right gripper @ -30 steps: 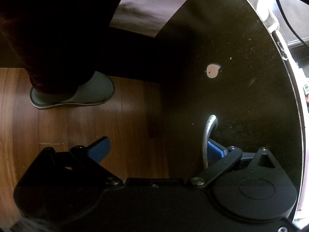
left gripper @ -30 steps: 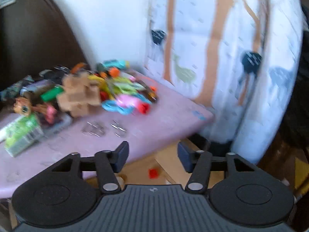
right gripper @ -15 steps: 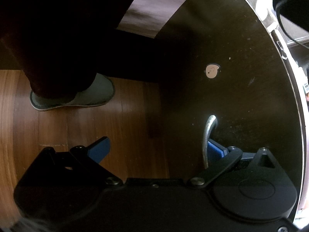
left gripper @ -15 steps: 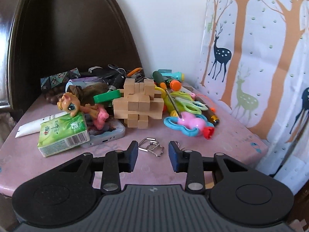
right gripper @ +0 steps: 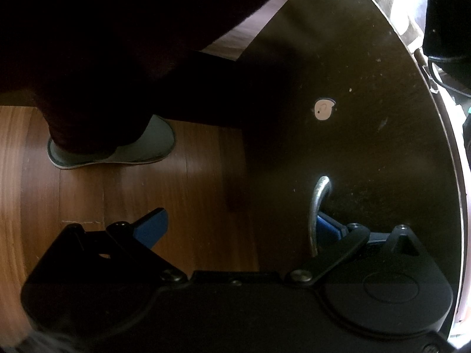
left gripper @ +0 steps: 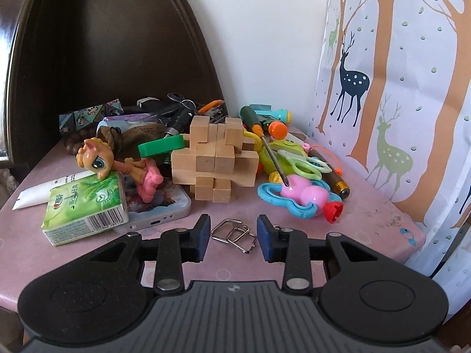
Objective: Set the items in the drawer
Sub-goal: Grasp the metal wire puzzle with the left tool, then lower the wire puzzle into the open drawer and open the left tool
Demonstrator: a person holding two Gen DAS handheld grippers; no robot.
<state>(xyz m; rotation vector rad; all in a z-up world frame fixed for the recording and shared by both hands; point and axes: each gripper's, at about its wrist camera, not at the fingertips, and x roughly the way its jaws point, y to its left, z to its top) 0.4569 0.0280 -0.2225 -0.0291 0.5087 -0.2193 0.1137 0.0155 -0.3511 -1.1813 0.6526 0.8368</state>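
In the left wrist view my left gripper point(left gripper: 234, 236) is open, its blue pads on either side of a metal wire puzzle point(left gripper: 234, 235) lying on the pink tabletop point(left gripper: 362, 223). Behind it lie a wooden block puzzle point(left gripper: 215, 161), a pink and blue toy point(left gripper: 300, 195), a green tissue pack point(left gripper: 85, 209) and a toy pony point(left gripper: 117, 164). In the right wrist view my right gripper point(right gripper: 238, 229) is open wide, its right pad hooked behind the silver handle point(right gripper: 316, 209) of the dark drawer front point(right gripper: 368, 147).
A phone point(left gripper: 164, 209), a screwdriver point(left gripper: 262, 138), green scissors point(left gripper: 303, 166), a white tube point(left gripper: 44, 191) and other clutter crowd the table's back. A dark headboard point(left gripper: 103, 44) stands behind, a deer-print curtain point(left gripper: 397, 73) at right. A slippered foot point(right gripper: 117, 147) stands on the wood floor.
My left gripper swung from the curtain side to face the table, came closer to the wire puzzle and narrowed its opening. The right gripper has stayed at the drawer handle.
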